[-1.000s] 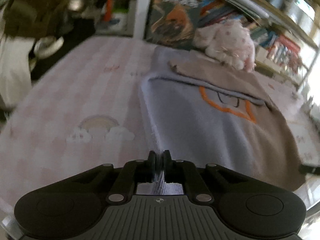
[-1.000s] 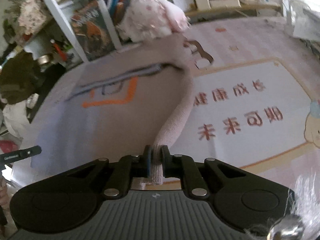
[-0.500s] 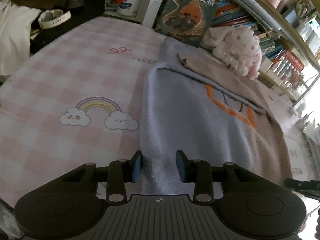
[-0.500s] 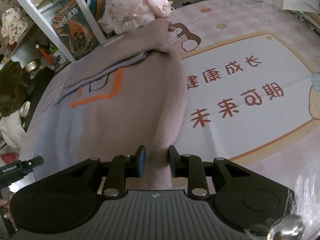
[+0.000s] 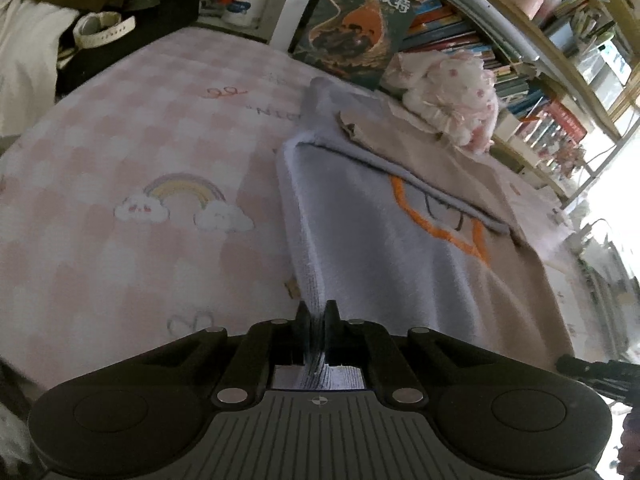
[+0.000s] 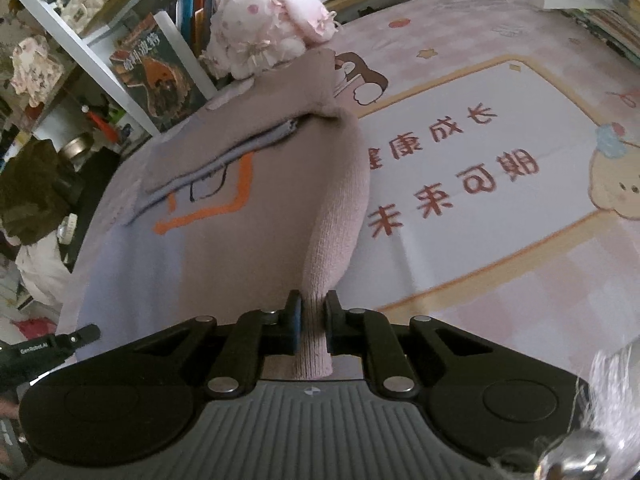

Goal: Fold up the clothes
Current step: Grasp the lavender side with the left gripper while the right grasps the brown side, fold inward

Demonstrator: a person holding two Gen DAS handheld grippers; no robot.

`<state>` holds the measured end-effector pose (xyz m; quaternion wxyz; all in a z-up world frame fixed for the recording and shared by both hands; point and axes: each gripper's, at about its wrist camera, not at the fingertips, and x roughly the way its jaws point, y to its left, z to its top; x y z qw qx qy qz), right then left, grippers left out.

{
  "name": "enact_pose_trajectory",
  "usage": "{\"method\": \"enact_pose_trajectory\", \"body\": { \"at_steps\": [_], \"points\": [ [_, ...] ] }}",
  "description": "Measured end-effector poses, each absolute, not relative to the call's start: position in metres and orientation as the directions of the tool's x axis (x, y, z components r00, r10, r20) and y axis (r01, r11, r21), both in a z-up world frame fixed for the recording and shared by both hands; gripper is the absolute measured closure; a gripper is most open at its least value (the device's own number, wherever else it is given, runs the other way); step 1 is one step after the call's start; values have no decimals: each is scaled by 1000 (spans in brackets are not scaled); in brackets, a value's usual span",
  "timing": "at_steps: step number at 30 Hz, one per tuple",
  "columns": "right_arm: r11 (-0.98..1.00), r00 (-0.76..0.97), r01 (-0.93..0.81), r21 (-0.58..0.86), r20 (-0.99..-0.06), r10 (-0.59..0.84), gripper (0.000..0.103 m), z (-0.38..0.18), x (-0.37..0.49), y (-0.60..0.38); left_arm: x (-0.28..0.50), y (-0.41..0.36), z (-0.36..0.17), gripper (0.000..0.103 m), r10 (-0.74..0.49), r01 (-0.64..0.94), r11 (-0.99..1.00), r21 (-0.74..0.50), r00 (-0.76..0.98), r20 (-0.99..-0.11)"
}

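A knit sweater, pale blue on one half and beige-pink on the other with an orange outline motif, lies flat on the pink mat (image 5: 400,248) (image 6: 248,200). Its sleeves are folded across the upper part. My left gripper (image 5: 316,318) is shut on the sweater's near blue hem corner. My right gripper (image 6: 311,314) is shut on the near beige-pink hem corner, where the knit bunches into a ridge between the fingers. The other gripper's tip shows at the edge of each view (image 5: 596,372) (image 6: 52,346).
A pink checked mat (image 5: 120,152) with a rainbow print and a white panel of red characters (image 6: 460,168) covers the surface. A plush toy (image 6: 272,36) and a large book (image 5: 360,24) stand at the far edge before bookshelves. Dark clothes and clutter lie at the left (image 5: 80,8).
Half a second ago both grippers were open around the sweater's near hem corners. Now both have shut on the fabric.
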<state>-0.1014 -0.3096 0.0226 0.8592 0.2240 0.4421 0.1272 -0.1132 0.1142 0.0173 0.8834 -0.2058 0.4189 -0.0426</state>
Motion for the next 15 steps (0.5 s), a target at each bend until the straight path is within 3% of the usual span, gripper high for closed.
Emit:
{"method": "enact_pose_trajectory", "body": {
  "at_steps": [15],
  "points": [
    [816, 500, 35, 578, -716, 486, 93, 10, -179, -369, -184, 106, 5, 99, -356, -181, 811, -556, 600, -716]
  ]
}}
